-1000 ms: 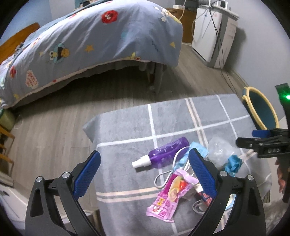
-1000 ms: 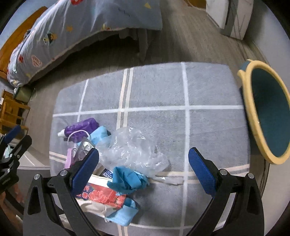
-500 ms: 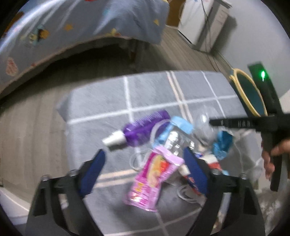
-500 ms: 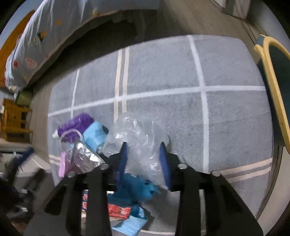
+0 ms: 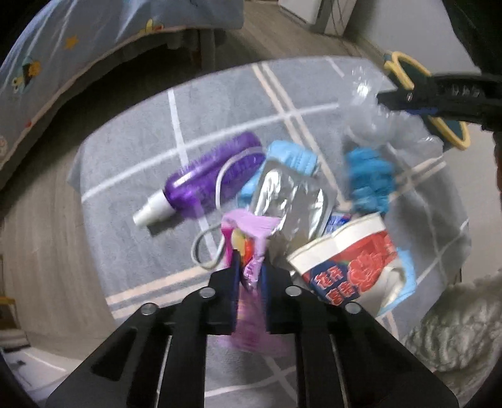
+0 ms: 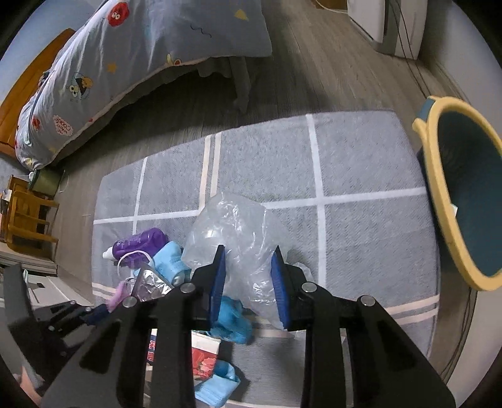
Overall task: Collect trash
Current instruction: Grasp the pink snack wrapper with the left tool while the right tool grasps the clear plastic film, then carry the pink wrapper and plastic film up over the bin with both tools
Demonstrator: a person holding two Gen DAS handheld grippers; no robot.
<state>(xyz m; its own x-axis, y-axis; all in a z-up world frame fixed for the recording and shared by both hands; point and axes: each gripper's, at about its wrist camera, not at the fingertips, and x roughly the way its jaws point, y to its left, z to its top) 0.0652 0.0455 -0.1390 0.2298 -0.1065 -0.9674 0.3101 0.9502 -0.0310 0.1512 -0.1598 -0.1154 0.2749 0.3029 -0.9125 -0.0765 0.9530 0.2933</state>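
Observation:
Trash lies in a heap on a grey checked rug (image 5: 131, 175). My left gripper (image 5: 249, 276) is shut on a pink snack wrapper (image 5: 248, 238), silver inside showing. Beside it lie a purple spray bottle (image 5: 200, 182), a light blue face mask (image 5: 291, 157), a crumpled blue glove (image 5: 370, 179) and a red-and-white paper cup (image 5: 348, 260). My right gripper (image 6: 249, 276) is shut on a clear plastic bag (image 6: 238, 229) and holds it above the heap; the bag also shows in the left wrist view (image 5: 373, 106). A teal bin with a yellow rim (image 6: 451, 201) stands at the rug's right.
A bed with a blue cartoon quilt (image 6: 131, 62) stands behind the rug across wood floor. A white appliance with cables (image 6: 392, 28) is at the back right. A wooden rack (image 6: 25, 219) stands at the left. A grey fluffy fabric (image 5: 455, 329) lies at the rug's near right.
Both grippers moved down onto the heap and closed. The left one took the pink wrapper, the right one took the clear bag and lifted it.

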